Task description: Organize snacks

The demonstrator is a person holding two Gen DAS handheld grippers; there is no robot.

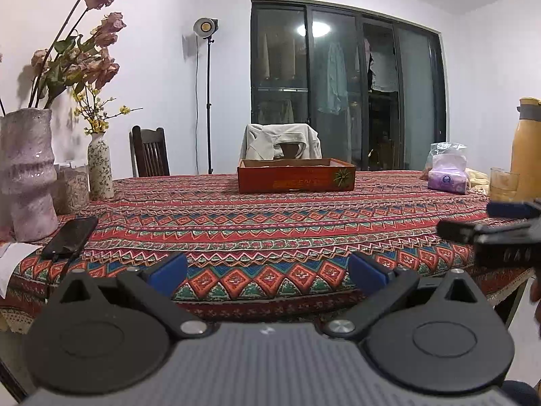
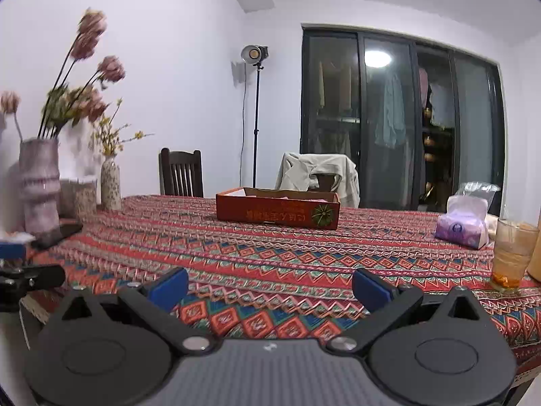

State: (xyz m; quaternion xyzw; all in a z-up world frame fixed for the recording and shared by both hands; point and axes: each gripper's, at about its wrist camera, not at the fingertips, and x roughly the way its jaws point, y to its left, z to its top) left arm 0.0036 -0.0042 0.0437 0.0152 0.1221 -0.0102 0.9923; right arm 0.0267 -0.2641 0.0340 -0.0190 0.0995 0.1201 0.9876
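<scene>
Facing a bench [image 1: 270,230] draped in a red, blue and green patterned cloth, both grippers hover over its near edge with nothing between their fingers. The left gripper [image 1: 267,272] has its blue-padded fingers [image 1: 169,270] spread wide apart, and the right gripper [image 2: 270,286] shows the same wide spread in its own view; part of the right gripper also enters the left wrist view at the right margin. A shallow orange cardboard box [image 1: 296,179] stands at the far middle of the bench; its interior is mostly hidden by the low viewing angle, so any snacks inside cannot be made out. At the far left stand a tall pink textured vase [image 1: 28,172] holding dried pink flowers, a glass jar [image 1: 72,187] and a small floral vase [image 1: 100,169] with yellow sprigs. A dark phone [image 1: 71,237] lies flat on the near left of the cloth. At the right are a purple tissue pack [image 2: 463,228], a clear plastic bag [image 2: 480,189] just behind it, a glass tumbler [image 2: 512,253] and a yellow flask [image 1: 527,149]. Beyond the bench stand a dark wooden chair [image 2: 181,174], a second chair covered with a pale garment [image 1: 280,142], a studio lamp on a stand [image 1: 206,27] and dark sliding glass doors [image 1: 345,84].
</scene>
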